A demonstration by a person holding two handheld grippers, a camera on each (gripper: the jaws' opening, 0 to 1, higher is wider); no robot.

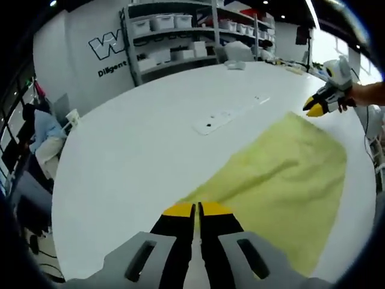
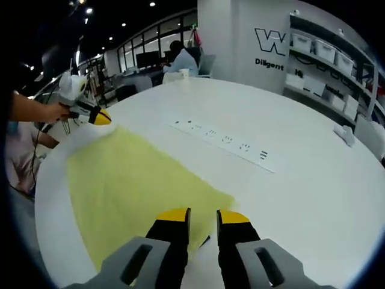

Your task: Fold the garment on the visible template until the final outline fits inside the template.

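Garment: a pale yellow cloth lying flat on the white table, spread out with soft creases. In the right gripper view the same cloth runs from the near edge of the table out toward the far corner.

Left tongs: yellow tips pressed together, hardly a slit between them. They sit right at the near corner of the cloth; whether any fabric is pinched between them, I cannot tell. In the right gripper view these tongs show at the cloth's far corner, held in a hand, tips looking closed.

Right tongs: jaws a little apart, a clear gap between the yellow tips, nothing in them. They hang over the cloth's near corner, one tip above the fabric and the other above bare table. In the left gripper view these tongs sit just past the far corner of the cloth, gripped by a hand.

Power strip: a long white strip of sockets lying on the table beyond the cloth, apart from it.

Shelves: a grey rack with white bins against the wall behind the table.

Wall: white, with dark lettering beside the rack.

Person: seated at the far side of the room, back to the table.
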